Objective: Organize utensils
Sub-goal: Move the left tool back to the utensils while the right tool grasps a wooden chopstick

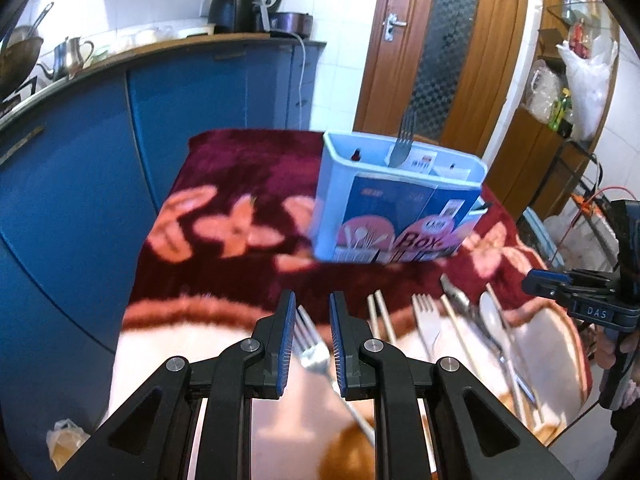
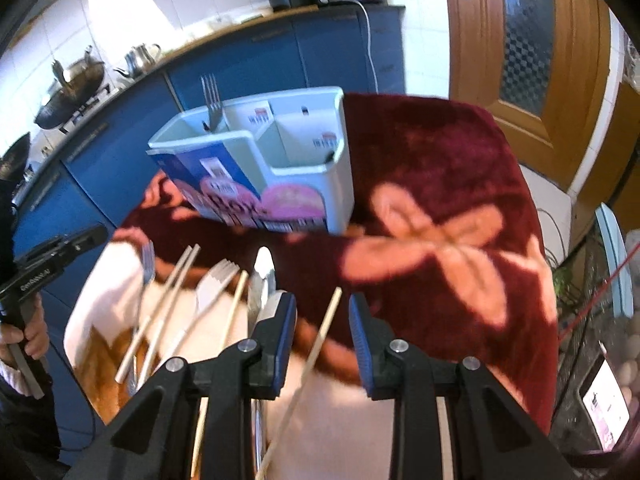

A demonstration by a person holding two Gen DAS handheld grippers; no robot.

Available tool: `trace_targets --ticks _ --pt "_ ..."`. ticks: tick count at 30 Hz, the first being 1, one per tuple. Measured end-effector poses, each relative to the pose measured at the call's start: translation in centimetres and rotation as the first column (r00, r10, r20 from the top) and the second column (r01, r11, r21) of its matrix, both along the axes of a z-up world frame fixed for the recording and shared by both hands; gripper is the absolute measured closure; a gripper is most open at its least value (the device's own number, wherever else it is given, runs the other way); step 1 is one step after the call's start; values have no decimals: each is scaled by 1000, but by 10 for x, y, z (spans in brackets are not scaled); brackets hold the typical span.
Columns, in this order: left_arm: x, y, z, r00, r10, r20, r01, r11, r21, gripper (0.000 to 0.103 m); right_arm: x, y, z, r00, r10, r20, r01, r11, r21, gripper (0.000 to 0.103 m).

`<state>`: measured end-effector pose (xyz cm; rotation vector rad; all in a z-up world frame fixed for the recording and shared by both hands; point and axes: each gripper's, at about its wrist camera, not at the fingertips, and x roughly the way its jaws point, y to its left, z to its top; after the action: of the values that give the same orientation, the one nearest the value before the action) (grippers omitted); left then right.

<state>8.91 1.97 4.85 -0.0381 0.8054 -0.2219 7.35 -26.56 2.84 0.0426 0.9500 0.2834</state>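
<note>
Both grippers hang open to straddle their picks: the left gripper around a metal fork, the right gripper around a chopstick, both near the utensil box.

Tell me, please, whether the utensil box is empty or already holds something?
Not empty: one fork stands tines up in a rear compartment of the box. The compartments nearest the right camera look empty.

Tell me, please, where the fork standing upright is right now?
In both views, the fork stands tines-up in an end compartment of the holder on the red cloth.
</note>
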Motion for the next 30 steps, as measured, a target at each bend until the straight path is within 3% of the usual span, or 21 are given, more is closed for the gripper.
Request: trace_targets --ticks 4,11,19,30 --pt "5 5 -14 997 11 -70 -11 1000 1 79 1 2 -10 998 -25 -50 23 999 -35 73" --pt "12 5 -40 981 2 -195 -4 1000 -13 78 2 3 -22 993 -46 -112 39 997 -65 73" --pt "20 -4 -64 933 -57 -356 34 997 -70 78 7 9 -29 986 -35 -164 21 996 -88 73" --pt "37 -13 -66 899 -74 -431 62 997 -43 79 16 16 -34 978 -22 -209 -3 993 -116 76"
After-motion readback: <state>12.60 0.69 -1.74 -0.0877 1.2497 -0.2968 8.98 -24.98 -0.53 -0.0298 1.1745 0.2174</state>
